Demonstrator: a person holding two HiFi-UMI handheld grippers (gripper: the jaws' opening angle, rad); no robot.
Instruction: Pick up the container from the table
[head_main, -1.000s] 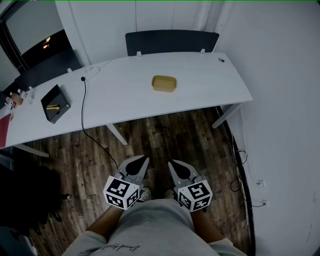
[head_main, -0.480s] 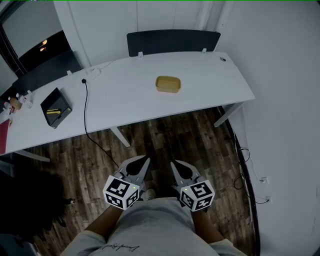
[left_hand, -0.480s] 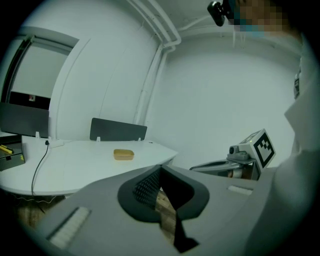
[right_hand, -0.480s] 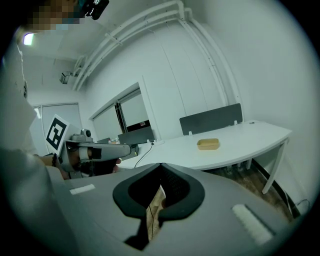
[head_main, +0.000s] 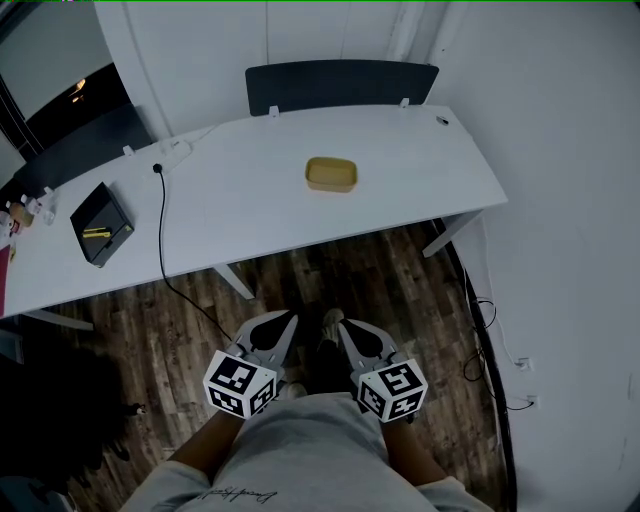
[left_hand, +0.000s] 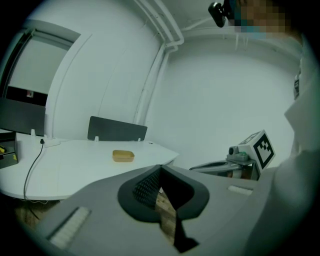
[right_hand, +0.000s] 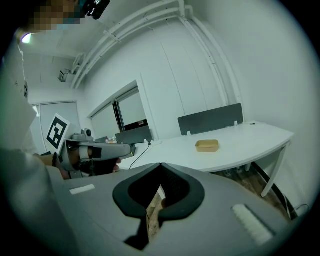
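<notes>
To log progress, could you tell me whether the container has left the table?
No, the container sits flat on the white table.

Your left gripper (head_main: 287, 318) and right gripper (head_main: 344, 326): low, in front of your waist, side by side, close, not touching. Both point forward, tips angled slightly toward each other. Jaws of each closed tip to tip, nothing between. Your forearms (head_main: 196, 455) bare, running back to your torso.
</notes>
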